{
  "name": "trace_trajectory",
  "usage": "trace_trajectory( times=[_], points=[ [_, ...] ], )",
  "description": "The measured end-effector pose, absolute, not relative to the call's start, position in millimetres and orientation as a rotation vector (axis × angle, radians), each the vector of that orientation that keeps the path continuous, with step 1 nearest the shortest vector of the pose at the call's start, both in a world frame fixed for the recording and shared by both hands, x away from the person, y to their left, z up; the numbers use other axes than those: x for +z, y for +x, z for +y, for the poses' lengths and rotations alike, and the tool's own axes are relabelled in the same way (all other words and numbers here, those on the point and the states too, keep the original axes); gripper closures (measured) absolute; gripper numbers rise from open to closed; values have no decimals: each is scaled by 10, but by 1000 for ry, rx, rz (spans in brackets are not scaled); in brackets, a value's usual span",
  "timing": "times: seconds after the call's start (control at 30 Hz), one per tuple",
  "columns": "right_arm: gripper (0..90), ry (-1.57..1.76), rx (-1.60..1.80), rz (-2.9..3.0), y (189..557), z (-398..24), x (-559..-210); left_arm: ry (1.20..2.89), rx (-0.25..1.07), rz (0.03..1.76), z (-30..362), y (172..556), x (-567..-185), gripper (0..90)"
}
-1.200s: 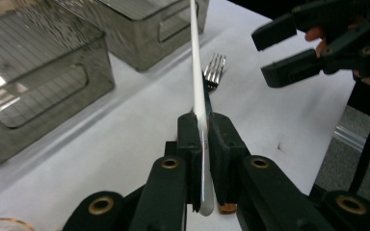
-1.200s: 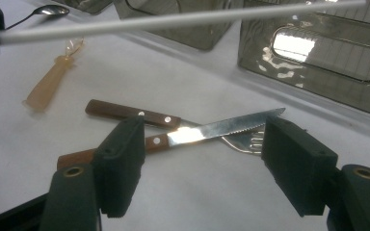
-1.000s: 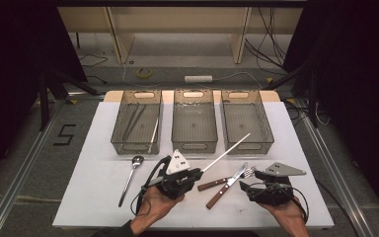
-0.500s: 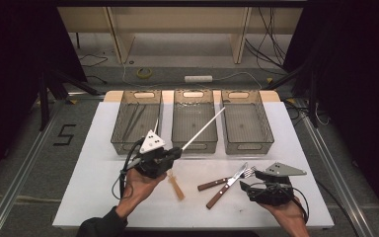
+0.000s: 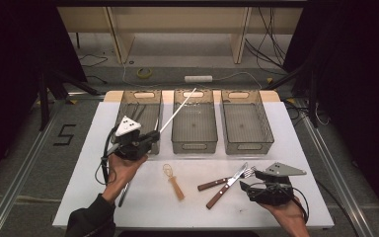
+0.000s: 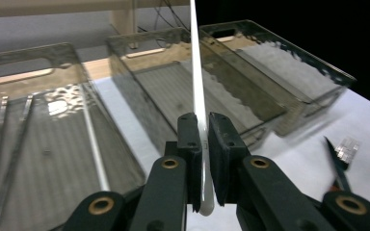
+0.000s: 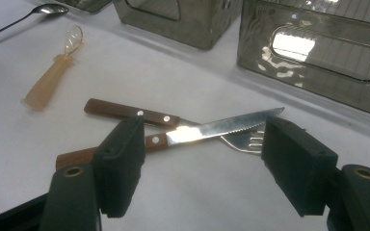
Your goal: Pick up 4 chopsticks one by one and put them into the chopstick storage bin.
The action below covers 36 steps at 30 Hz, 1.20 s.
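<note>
1. While the left gripper (image 5: 154, 134) sits at the left middle of the high view, its two black jaws are pressed together on a long thin white stick (image 5: 177, 110).
2. That white stick is clamped near its lower round end, and the rest of it points up and to the right, over the smoky see-through plastic bin in the middle (image 5: 194, 143).
3. Seen from the left gripper view, the white stick (image 6: 197, 86) rises from between the jaws at the bottom middle all the way to the top edge.
4. Close by, the left smoky plastic bin (image 5: 123, 107) has thin metal things lying in it, at the upper left of the row.
5. Over at the upper right of the row is the right smoky plastic bin (image 5: 246, 143).
6. Down at the lower right of the high view, the right gripper (image 5: 246, 187) rests low over the white table (image 5: 69, 192) with its jaws wide apart and nothing between them.
7. Just past those jaws, in the right gripper view, a steak knife with a brown wooden handle (image 7: 207, 131) lies across a fork with a brown wooden handle (image 7: 139, 114).
8. Near the bottom middle of the high view lies a small pale see-through plastic spoon (image 5: 173, 181).
9. Under the left hand (image 5: 121, 169), a grey metal spoon (image 5: 123, 195) pokes out at the lower left.
</note>
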State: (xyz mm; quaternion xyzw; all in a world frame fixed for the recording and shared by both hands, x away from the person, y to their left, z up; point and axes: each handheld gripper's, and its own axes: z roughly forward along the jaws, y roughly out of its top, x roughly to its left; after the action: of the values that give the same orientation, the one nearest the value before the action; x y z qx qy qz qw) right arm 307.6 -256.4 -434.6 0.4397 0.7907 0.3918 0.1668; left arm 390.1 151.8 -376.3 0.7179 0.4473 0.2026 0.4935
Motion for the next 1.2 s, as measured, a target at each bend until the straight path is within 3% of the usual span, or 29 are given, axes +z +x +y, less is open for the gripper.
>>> trace_trajectory(
  times=[0.67, 1.2],
  points=[
    [331, 1252, 1120, 2252, 3076, -2562, -4347, 1652, 604, 1264, 2108, 4256, -3898, 835],
    [331, 1252, 1118, 2255, 3077, -2553, -4356, 1702, 619, 1356, 2195, 4459, -4164, 834]
  ],
)
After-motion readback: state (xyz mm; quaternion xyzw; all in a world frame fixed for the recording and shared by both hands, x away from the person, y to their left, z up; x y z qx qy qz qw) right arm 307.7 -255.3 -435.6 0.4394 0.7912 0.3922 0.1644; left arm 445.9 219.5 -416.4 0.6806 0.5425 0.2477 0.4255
